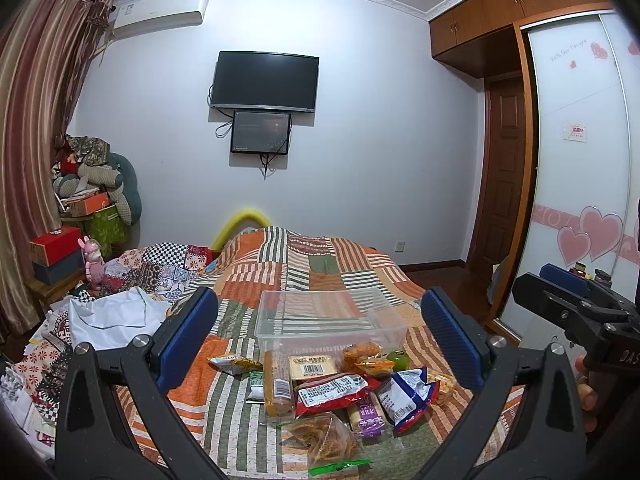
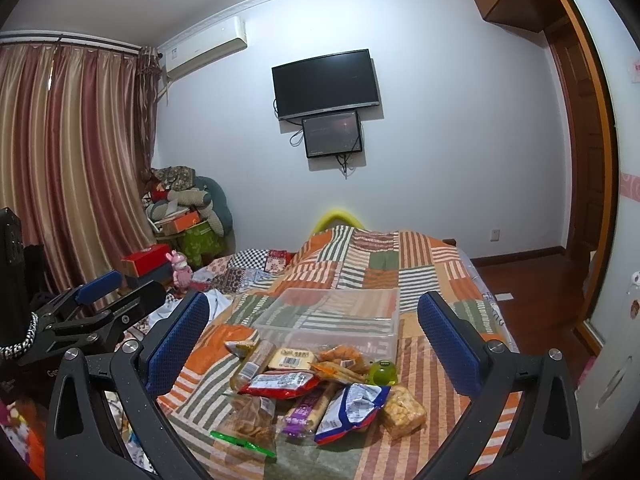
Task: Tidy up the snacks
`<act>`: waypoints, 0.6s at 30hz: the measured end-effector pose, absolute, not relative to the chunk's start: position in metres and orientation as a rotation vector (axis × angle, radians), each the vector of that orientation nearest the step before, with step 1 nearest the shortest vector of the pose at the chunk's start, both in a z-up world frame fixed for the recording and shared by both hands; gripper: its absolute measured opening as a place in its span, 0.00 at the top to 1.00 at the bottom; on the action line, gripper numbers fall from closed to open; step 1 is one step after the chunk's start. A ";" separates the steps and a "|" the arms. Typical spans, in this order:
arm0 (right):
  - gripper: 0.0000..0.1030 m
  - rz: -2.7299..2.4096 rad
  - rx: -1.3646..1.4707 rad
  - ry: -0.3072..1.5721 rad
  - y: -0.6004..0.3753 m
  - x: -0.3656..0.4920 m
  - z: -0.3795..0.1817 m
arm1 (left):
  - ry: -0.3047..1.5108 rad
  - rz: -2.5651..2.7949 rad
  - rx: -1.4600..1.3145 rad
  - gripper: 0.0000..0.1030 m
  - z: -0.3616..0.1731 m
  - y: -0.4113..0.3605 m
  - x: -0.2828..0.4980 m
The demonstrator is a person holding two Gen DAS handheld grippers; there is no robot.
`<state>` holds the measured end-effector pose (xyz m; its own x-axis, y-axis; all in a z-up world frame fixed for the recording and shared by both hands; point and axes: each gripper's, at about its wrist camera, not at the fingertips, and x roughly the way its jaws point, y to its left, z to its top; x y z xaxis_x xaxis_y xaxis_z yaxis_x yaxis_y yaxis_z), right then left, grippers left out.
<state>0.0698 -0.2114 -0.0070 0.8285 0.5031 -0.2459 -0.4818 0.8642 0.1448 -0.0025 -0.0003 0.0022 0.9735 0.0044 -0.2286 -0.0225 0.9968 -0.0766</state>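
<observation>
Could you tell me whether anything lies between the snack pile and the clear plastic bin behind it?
Nothing visible does: the snack pile lies on the patchwork quilt right against the near wall of the empty clear plastic bin, whose top is open.

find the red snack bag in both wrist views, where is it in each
Left wrist view: the red snack bag lies low in the middle of the pile, label side up, between the open fingers of the left gripper.
Right wrist view: the same bag sits at the pile's left, just left of centre, between the open fingers of the right gripper.
Shared landmark: the clear plastic bin just behind the pile.
</observation>
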 end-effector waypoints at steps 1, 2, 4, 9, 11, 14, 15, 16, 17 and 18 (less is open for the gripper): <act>0.00 0.524 0.077 0.282 -0.212 0.070 -0.008 | 0.230 0.014 -0.079 0.00 0.002 -0.001 -0.003; 0.00 0.524 0.076 0.281 -0.211 0.070 -0.008 | 0.230 0.014 -0.079 0.00 0.002 -0.001 -0.003; 0.00 0.524 0.075 0.280 -0.211 0.069 -0.008 | 0.230 0.013 -0.080 0.00 0.002 0.000 -0.003; 0.00 0.522 0.074 0.277 -0.211 0.069 -0.008 | 0.231 0.016 -0.082 0.00 0.001 -0.001 -0.003; 0.00 0.524 0.076 0.277 -0.211 0.068 -0.008 | 0.230 0.011 -0.085 0.00 0.000 -0.001 -0.002; 0.00 0.525 0.076 0.278 -0.211 0.068 -0.007 | 0.231 0.010 -0.087 0.00 0.000 -0.002 -0.002; 0.00 0.524 0.076 0.278 -0.211 0.068 -0.007 | 0.231 0.011 -0.085 0.00 0.000 -0.003 -0.002; 0.00 0.525 0.076 0.278 -0.211 0.068 -0.007 | 0.231 0.012 -0.084 0.00 0.000 -0.002 -0.002; 0.00 0.525 0.076 0.278 -0.211 0.068 -0.007 | 0.230 0.013 -0.084 0.00 0.000 -0.002 -0.002; 0.00 0.526 0.077 0.278 -0.211 0.068 -0.007 | 0.230 0.013 -0.085 0.00 0.001 -0.001 -0.003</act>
